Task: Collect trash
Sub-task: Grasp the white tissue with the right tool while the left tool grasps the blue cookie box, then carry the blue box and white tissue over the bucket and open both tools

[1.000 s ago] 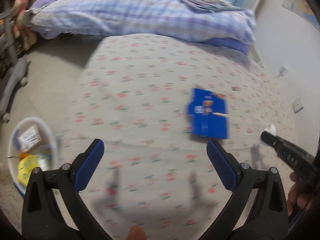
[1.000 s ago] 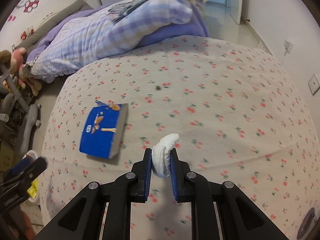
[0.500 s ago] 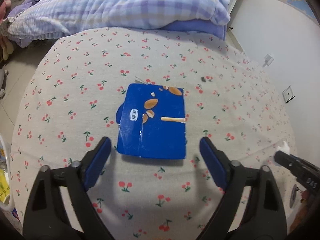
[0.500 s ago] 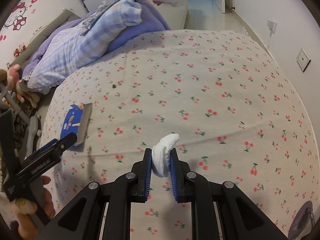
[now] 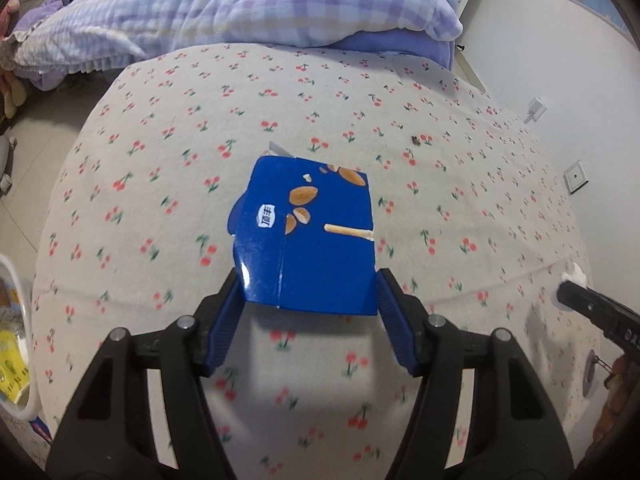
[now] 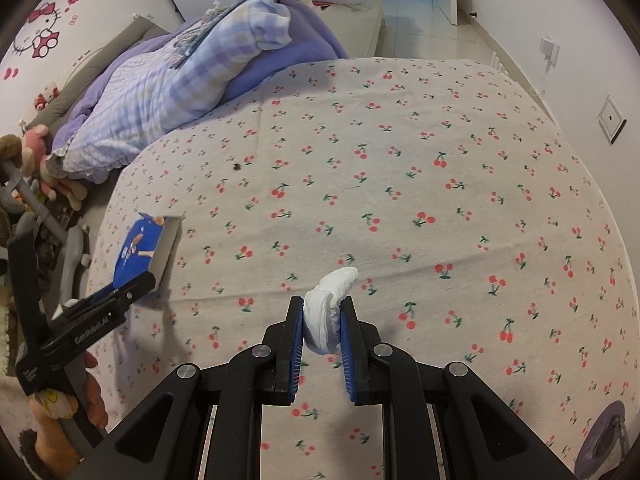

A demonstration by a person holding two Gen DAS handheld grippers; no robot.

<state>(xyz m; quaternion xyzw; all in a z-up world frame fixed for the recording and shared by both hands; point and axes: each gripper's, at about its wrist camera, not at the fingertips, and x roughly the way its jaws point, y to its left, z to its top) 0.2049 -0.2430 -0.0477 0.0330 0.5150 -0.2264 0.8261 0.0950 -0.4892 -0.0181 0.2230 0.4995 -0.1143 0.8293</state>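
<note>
A blue snack box [image 5: 308, 240] with almond pictures lies flat on the cherry-print bed sheet [image 5: 440, 200]. My left gripper [image 5: 308, 288] straddles the box's near end. Its jaws are closing, with one blue pad at each side edge and the box between them. The box still rests on the sheet. In the right wrist view the same box [image 6: 136, 248] shows at the left, with the left gripper [image 6: 120, 292] over it. My right gripper [image 6: 322, 320] is shut on a crumpled white tissue [image 6: 328, 300] and hovers above the sheet.
A white bin [image 5: 22, 320] holding yellow wrappers stands on the floor at the bed's left edge. A purple checked quilt [image 5: 240, 8] is heaped at the far end. A small dark crumb [image 5: 416, 140] lies on the sheet. Plush toys [image 6: 36, 160] sit beside the bed.
The left gripper has come forward and down over the blue box, and its jaws have narrowed around it. The right gripper swung sideways, still holding the tissue.
</note>
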